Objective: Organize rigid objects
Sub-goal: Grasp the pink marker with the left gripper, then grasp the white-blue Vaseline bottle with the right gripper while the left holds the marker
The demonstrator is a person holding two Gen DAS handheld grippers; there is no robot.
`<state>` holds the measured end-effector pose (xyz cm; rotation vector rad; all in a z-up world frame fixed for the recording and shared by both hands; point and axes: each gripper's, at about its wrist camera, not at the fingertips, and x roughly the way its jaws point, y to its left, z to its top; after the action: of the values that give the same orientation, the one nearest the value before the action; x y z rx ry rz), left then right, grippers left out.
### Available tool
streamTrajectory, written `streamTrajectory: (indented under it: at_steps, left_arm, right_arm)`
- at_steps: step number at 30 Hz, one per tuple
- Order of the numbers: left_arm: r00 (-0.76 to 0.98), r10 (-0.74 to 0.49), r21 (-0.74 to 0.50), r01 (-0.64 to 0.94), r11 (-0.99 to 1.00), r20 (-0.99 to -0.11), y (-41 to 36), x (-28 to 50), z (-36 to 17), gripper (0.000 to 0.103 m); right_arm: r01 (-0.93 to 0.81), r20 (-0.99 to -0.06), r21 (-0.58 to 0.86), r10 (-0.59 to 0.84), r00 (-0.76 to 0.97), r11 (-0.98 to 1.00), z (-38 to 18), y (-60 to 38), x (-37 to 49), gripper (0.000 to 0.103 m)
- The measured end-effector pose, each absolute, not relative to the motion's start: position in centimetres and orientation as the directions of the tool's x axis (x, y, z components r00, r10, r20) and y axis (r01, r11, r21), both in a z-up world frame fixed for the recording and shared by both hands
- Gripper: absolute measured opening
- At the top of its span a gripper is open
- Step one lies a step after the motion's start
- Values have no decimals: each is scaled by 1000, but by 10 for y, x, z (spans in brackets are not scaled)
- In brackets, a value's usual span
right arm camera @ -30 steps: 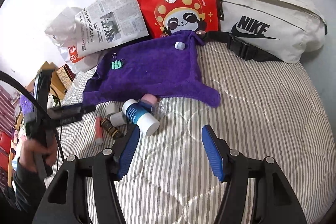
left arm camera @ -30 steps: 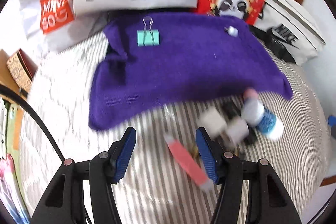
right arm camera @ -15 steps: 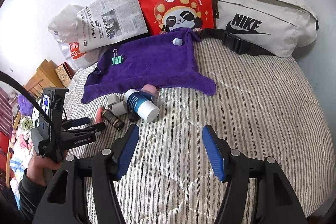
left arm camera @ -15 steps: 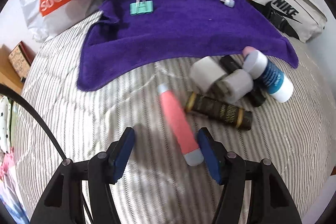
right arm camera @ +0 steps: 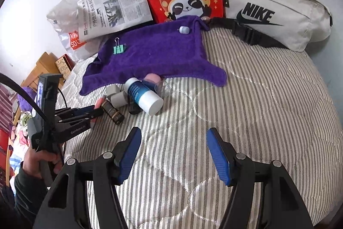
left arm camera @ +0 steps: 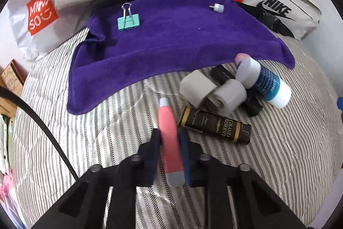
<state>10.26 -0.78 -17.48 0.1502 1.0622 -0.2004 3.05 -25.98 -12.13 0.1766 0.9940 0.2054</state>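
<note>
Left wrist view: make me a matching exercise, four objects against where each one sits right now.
Objects:
1. pink tube
2. green binder clip
3. Grand Reserve bottle
4. blue-and-white bottle

Places:
A. on the purple towel
B. on the striped bedding, its grey cap at the towel's edge
C. between the pads of the left hand-held gripper
D. flat on the bedding, just right of the pink tube

Pairs: 1-C, 2-A, 3-D, 4-B
</note>
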Motion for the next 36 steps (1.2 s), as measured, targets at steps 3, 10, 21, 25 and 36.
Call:
streamTrajectory:
  at_steps: [3,10,21,25,36]
  left_arm:
    - [479,-119,-9,226,974,-870,-3,102,-174,17]
    - [502,-137,-18,236,972,-854,-1,98,-176,17]
    - [500,-147,-29,235,972,-853,4,95,-175,17]
    - [493,-162,-53,229,972,-855,8,92,-174,17]
    - [492,-198,-101,217,971,-848,14,92,-174,17]
  right_arm:
    - [-95,-818,229,245,520,969,-130,-256,35,63]
    - [-119,-837,187,222,500,975,-146,-241,53,63]
    - [-271,-802,208,323,503,940,-152,-208,100,63]
    - [-300,-815,207,334,474,931,-159,-201,106,63]
    - [-391,-818,165,348,458,905,-172,-180,122,58]
